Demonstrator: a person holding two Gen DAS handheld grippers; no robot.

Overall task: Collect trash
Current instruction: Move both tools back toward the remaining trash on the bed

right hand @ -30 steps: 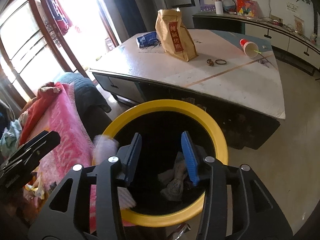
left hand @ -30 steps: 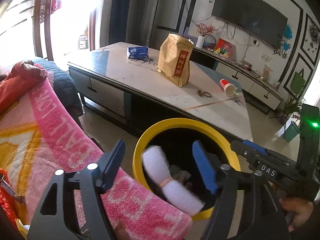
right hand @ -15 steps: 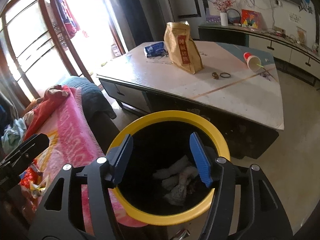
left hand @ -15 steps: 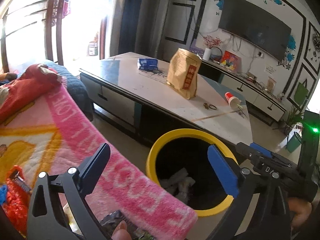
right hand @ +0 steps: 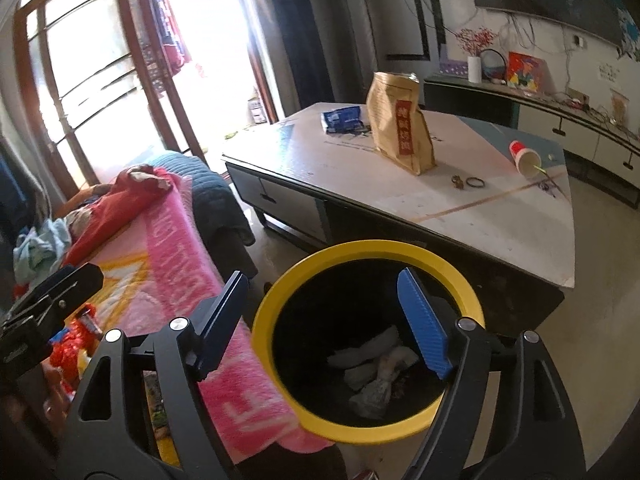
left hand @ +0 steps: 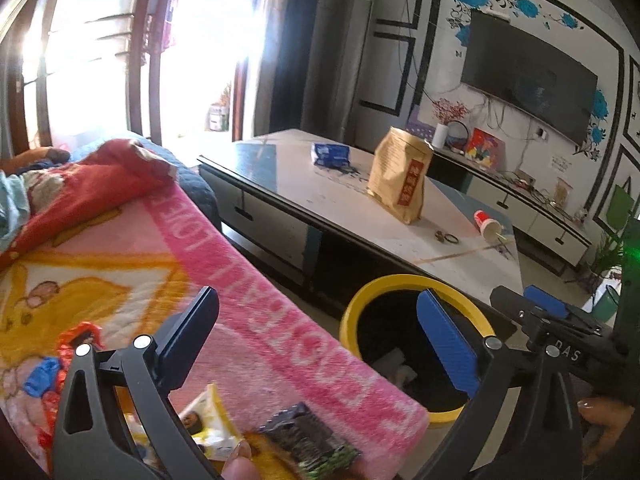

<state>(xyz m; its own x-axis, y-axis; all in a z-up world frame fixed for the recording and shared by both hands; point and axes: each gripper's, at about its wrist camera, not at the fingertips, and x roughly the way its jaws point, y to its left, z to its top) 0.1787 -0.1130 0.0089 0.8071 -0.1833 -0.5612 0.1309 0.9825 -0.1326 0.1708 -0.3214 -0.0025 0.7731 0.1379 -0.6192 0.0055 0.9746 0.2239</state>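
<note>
Now the white roll that hung between the left gripper's fingers a second ago lies among the white wads (right hand: 372, 364) at the bottom of the bin (right hand: 360, 252), and both grippers have pulled back and spread wider.

Nearest the left wrist camera, a dark snack wrapper (left hand: 308, 436) and a yellow wrapper (left hand: 208, 420) lie on the near edge of the pink blanket (left hand: 240, 300), just below the left gripper (left hand: 316, 344). That gripper is spread wide and holds nothing; its dark finger hangs over the blanket and its blue finger over the bin's yellow rim. More red and blue wrappers (left hand: 52, 364) lie on the blanket to its left.

From the right wrist camera, the right gripper (right hand: 324, 320) is likewise spread wide and empty, straddling the bin's near left rim, its blue finger over the opening and its dark finger over the blanket's edge.

Beyond the bin stands the coffee table (right hand: 360, 184). On its tabletop a brown paper bag (right hand: 400, 124) stands upright near the middle, a blue packet (right hand: 342, 118) lies toward the far edge, a red paper cup (right hand: 524, 156) lies tipped near the right edge, and small rings (right hand: 468, 182) sit between bag and cup.
</note>
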